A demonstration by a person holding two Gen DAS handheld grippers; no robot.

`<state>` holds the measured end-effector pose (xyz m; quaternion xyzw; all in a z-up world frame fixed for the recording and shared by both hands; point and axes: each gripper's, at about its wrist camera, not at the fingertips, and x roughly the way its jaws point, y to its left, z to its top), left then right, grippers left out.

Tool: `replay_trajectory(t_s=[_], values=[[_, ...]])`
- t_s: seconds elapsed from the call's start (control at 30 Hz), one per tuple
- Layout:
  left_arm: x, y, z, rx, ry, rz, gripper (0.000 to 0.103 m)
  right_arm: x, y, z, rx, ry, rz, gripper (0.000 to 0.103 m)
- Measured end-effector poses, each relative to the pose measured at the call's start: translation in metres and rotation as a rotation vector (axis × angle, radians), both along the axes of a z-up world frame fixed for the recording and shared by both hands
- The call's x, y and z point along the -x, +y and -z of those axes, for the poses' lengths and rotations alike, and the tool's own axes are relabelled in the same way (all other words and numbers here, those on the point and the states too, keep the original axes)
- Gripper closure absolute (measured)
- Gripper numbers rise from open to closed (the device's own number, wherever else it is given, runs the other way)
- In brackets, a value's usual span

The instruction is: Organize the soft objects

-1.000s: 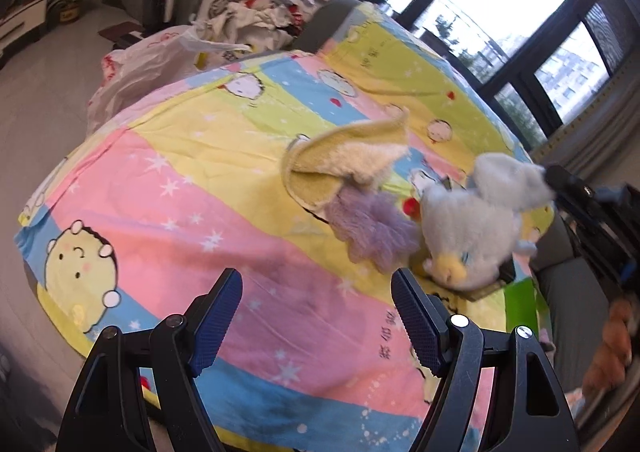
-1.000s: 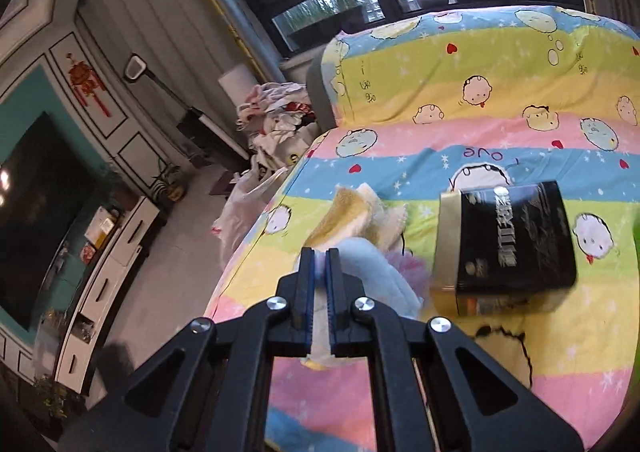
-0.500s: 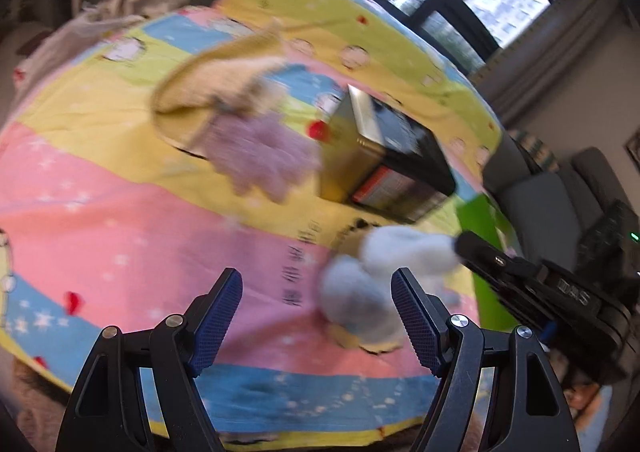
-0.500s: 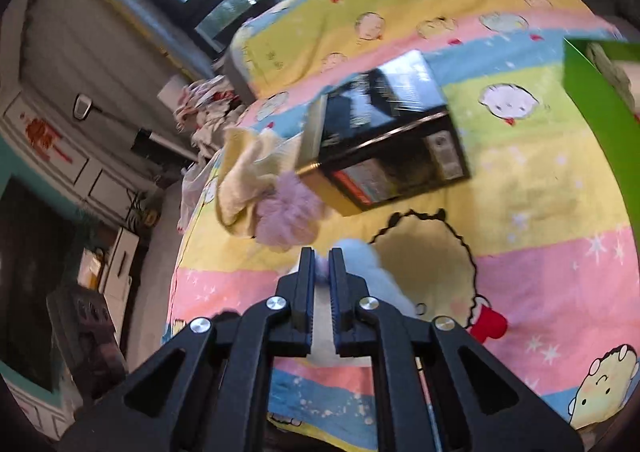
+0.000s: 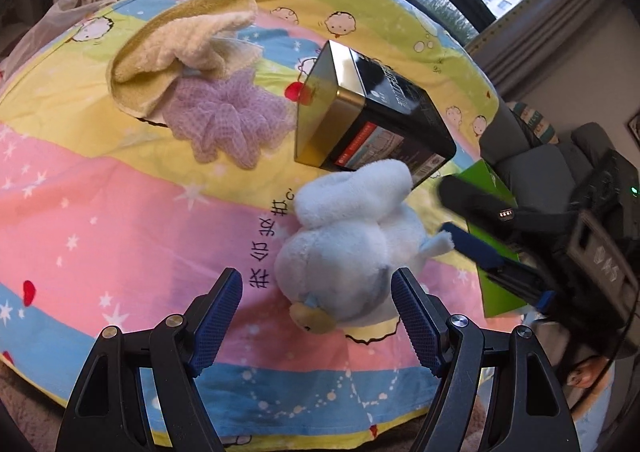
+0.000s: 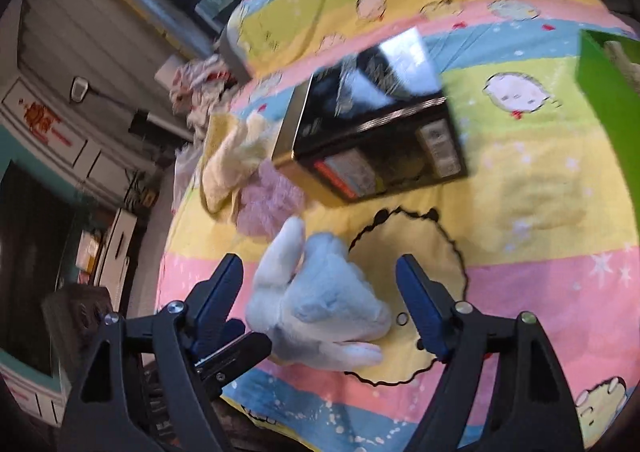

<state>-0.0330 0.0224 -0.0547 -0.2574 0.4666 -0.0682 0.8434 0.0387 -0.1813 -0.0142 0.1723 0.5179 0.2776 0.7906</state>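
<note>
The left gripper (image 5: 316,314) has its blue-padded fingers (image 5: 216,312) spread wide with nothing between the pads; they sit at the bottom centre of the left wrist view, just in front of the plush toy (image 5: 352,244). The right gripper (image 6: 320,302) is likewise spread wide in its own view, holding nothing, the toy (image 6: 320,304) lying on the sheet between and just beyond its fingers.

In the left wrist view the pale blue and white plush toy lies on the bedsheet (image 5: 100,212) at lower centre, its long axis running from lower left to upper right: the yellow beak end points down toward the gripper, the fluffy white end up toward the black tin (image 5: 376,120). The right gripper's blue pad (image 5: 472,248) sits just beside the toy's small side flap; whether it touches is unclear.

The tin lies on its side just above the toy, gold rim to the left, with a red label strip and small print too blurred to read. Black Chinese characters are printed on the pink stripe left of the toy. A purple mesh puff (image 5: 232,120) lies at centre left, a yellow towel (image 5: 176,48) touching it above, in the upper left. A green box (image 5: 492,236) is at the right edge
</note>
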Motion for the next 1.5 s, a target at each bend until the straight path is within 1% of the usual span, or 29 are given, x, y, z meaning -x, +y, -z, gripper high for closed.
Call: replay_trajectory(t_s=[0.1,0.2,0.27,0.3,0.33,0.4,0.53,0.6,0.7,0.8,0.93,1.0,1.13,1.2,1.3,1.4,1.5], values=[[-0.003,-0.005,0.007,-0.002,0.021,0.005,0.026,-0.001,0.010,0.013,0.016,0.024,-0.045,0.024],[-0.006,-0.008,0.014,0.023,0.031,0.014,0.026,-0.002,0.018,0.024,0.022,0.044,-0.074,0.025],[-0.007,-0.009,0.015,0.032,0.022,0.015,0.026,-0.002,0.019,0.030,0.023,0.051,-0.087,0.030],[-0.007,-0.011,0.015,0.024,0.016,0.017,0.028,-0.003,0.018,0.032,0.005,0.049,-0.090,0.034],[-0.006,-0.013,0.014,0.015,0.004,0.021,0.037,-0.002,0.018,0.032,0.001,0.046,-0.093,0.037],[-0.004,-0.016,0.010,-0.006,-0.014,0.022,0.038,-0.001,0.017,0.032,-0.003,0.036,-0.087,0.038],[0.001,-0.024,-0.001,-0.040,-0.056,0.037,0.039,0.004,0.009,0.024,-0.021,0.007,-0.069,0.040],[0.002,-0.028,-0.009,-0.045,-0.075,0.047,0.039,0.009,0.004,0.013,-0.024,-0.031,-0.059,0.040],[0.003,-0.041,-0.031,-0.072,-0.132,0.078,0.039,0.011,-0.008,-0.006,-0.044,-0.084,-0.027,0.040],[-0.002,-0.059,-0.057,-0.092,-0.199,0.120,0.039,0.012,-0.031,-0.030,-0.078,-0.143,0.029,0.040],[-0.016,-0.094,-0.093,-0.120,-0.294,0.199,0.039,0.008,-0.070,-0.060,-0.108,-0.212,0.120,0.040],[-0.023,-0.111,-0.106,-0.128,-0.329,0.230,0.039,0.004,-0.093,-0.074,-0.119,-0.243,0.171,0.040],[-0.049,-0.155,-0.129,-0.119,-0.395,0.326,0.039,-0.001,-0.142,-0.093,-0.118,-0.302,0.283,0.040],[-0.062,-0.177,-0.136,-0.122,-0.428,0.368,0.039,-0.004,-0.163,-0.098,-0.123,-0.316,0.324,0.040],[-0.081,-0.206,-0.139,-0.119,-0.444,0.431,0.039,-0.012,-0.197,-0.102,-0.119,-0.332,0.395,0.040],[-0.103,-0.240,-0.136,-0.099,-0.436,0.500,0.039,-0.020,-0.224,-0.098,-0.100,-0.318,0.466,0.040],[-0.127,-0.266,-0.125,-0.088,-0.418,0.559,0.039,-0.029,-0.249,-0.089,-0.077,-0.296,0.530,0.040]])
